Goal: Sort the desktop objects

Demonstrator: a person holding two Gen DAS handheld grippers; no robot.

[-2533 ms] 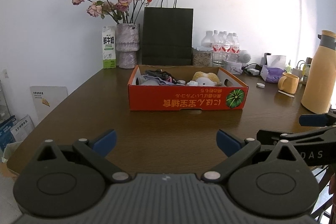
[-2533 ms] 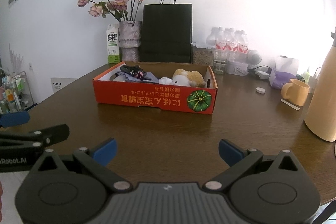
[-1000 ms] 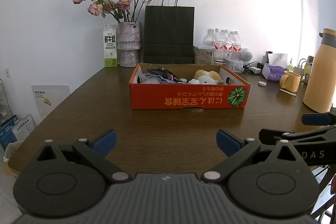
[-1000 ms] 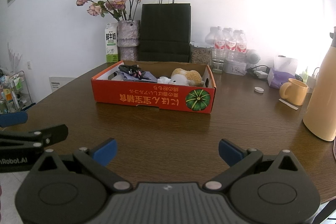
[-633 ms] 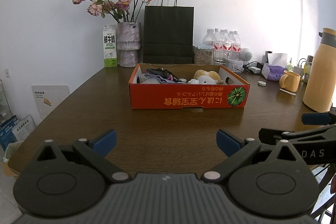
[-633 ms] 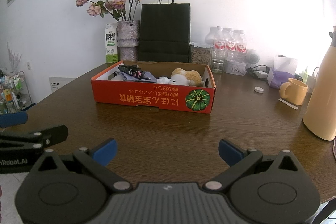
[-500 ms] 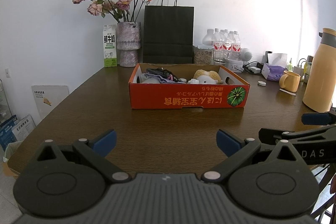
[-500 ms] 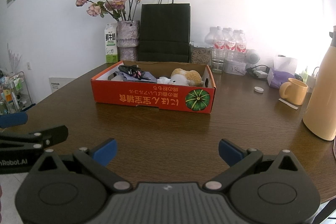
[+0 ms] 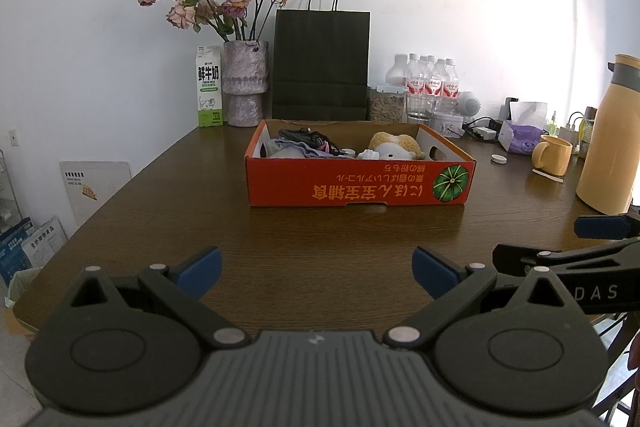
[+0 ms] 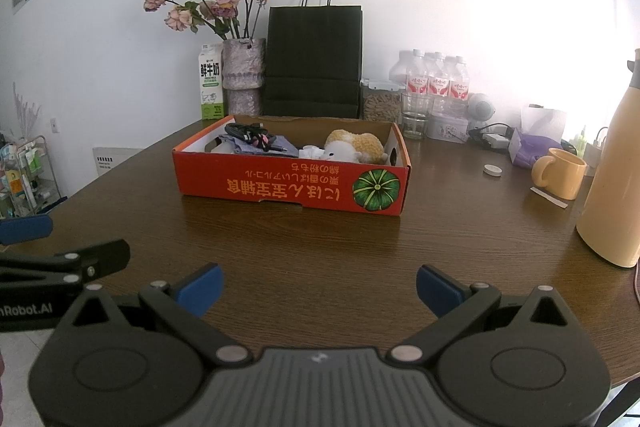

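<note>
**Both grippers wide open and empty over the near edge of the tabletop**

The left gripper [image 9: 316,273] hangs above the near part of the brown tabletop [image 9: 320,227] with its blue-tipped fingers [image 9: 200,271] spread far apart; nothing sits between them and they touch nothing. The right gripper [image 10: 318,287] is in the same state, fingers [image 10: 438,289] spread wide, holding nothing, just beside the left one, which shows at the left edge of the right wrist view.

Farther back, well apart from both grippers, stands an orange cardboard box [image 9: 360,187] with a green pumpkin printed on its front. Inside it lie a plush toy [image 10: 356,145] toward the right end and a tangle of dark cables [image 10: 250,138] on some cloth toward the left.

To the right of the box on the tabletop are a small white cap [image 10: 492,169], a yellow mug [image 10: 560,179] and a tall yellow thermos [image 10: 614,171]. Behind the box, along the wall, stand a milk carton [image 9: 210,91], a vase of dried roses [image 9: 245,83], a black paper bag [image 9: 320,63] and water bottles [image 9: 430,83].
</note>
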